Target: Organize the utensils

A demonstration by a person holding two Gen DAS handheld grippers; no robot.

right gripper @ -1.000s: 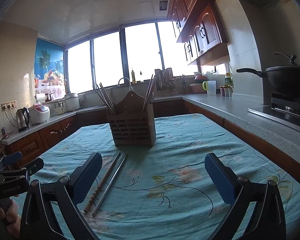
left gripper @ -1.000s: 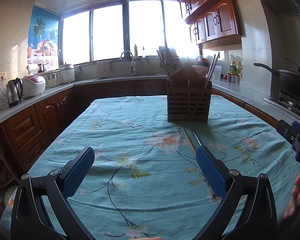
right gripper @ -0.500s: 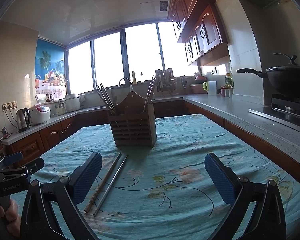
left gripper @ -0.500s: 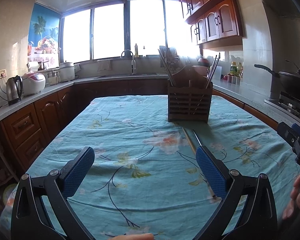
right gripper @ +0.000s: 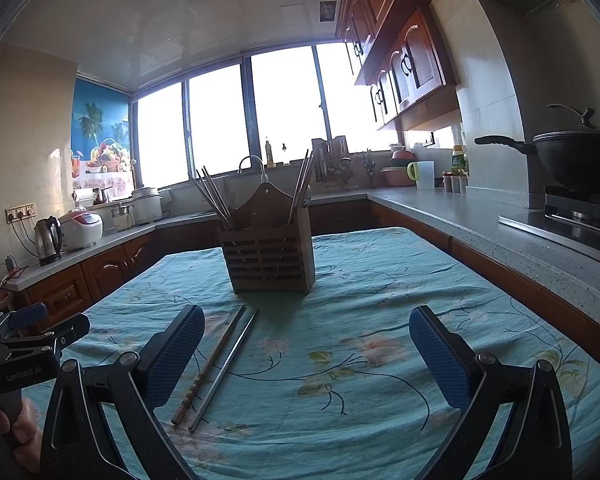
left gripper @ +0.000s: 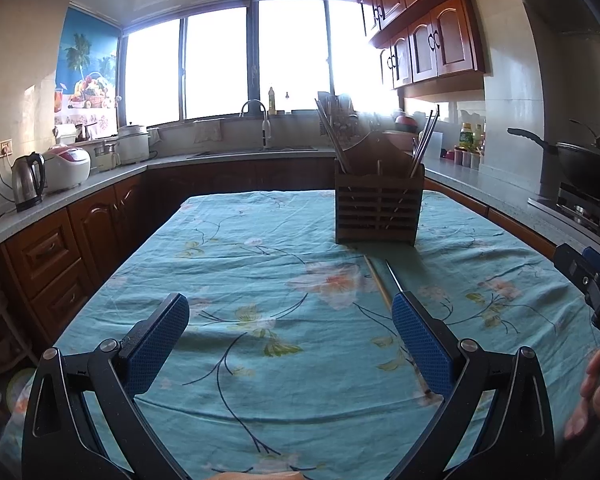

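**Friend:** What could go wrong from here?

**Me:** The two sticks are thin and they lie flat on the tablecloth (right gripper: 380,280). One is a brown wooden chopstick (right gripper: 210,364) and one is a shiny metal chopstick (right gripper: 226,368). They lie side by side, very close, in front of the wooden holder (right gripper: 270,258). If I pinch down, I may grab both at once, or grab the soft cloth and pull it into a bump. The metal one looks slippery, so I think it could slide out.

**Friend:** Anything else?

**Me:** Yes. The holder already has chopsticks poking up on its left and right sides. If I bring a new stick in at a slant, I may bump those or tip the holder.

**Friend:** Where are your hands now?

**Me:** My right hand-held gripper (right gripper: 306,354) sits low over the table and points at the holder. Its blue pads are spread wide and pinch nothing. The two sticks lie just beside its left pad, not between the pads.

**Friend:** And the other one?

**Me:** My left hand-held gripper (left gripper: 290,340) is low too, with its pads spread wide and nothing in them. From there the sticks (left gripper: 380,280) run under its right pad, and the holder (left gripper: 378,210) stands well ahead, a bit to the right. The two grippers are side by side, near each other.
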